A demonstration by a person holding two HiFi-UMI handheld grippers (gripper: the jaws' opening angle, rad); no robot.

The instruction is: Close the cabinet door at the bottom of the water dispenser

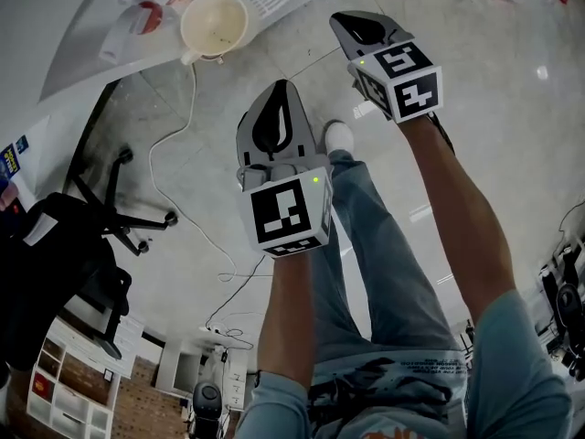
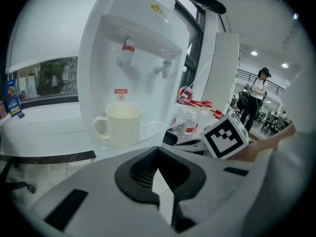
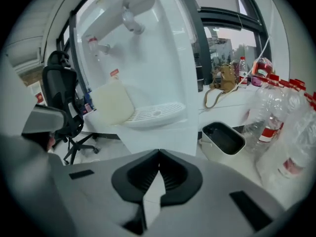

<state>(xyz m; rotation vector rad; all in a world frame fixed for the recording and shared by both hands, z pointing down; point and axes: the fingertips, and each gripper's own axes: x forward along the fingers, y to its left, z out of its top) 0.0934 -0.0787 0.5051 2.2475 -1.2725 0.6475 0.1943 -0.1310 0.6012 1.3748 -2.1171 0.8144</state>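
**A:** How do the tongs stand?

**B:** Both are pressed together, with nothing pinched. In the head view the left gripper [image 1: 279,99] points toward 12 o'clock over the floor. The right gripper [image 1: 352,24] reaches further out, at the left one's 1 o'clock.

**A:** And the water dispenser?

**B:** The water dispenser [image 2: 136,53] stands ahead of both, at 12 o'clock from the left gripper and 11 o'clock from the right. A cream mug [image 2: 121,125] sits on its drip tray [image 3: 154,113] under the taps.

**A:** The cabinet door?

**B:** Below the tray a flat white lower front panel [image 3: 165,132] runs down behind the right gripper's body. I cannot tell whether that is the cabinet door, or whether it is shut or ajar.

**A:** What is around it?

**B:** In the right gripper view a white container [image 3: 224,141] with a dark inside sits just beside the panel at 2 o'clock. Past it, at 3 o'clock, are clear plastic bottles [image 3: 276,117] with red labels. A black office chair [image 3: 61,95] stands at 9 o'clock.

**A:** And on the floor?

**B:** In the head view a white cable [image 1: 193,90] trails down from under the mug, at the left gripper's 10 o'clock. The person's jeans leg [image 1: 384,273] and white shoe [image 1: 338,135] lie between the two grippers. In the left gripper view a bystander [image 2: 257,98] stands well apart at 2 o'clock.
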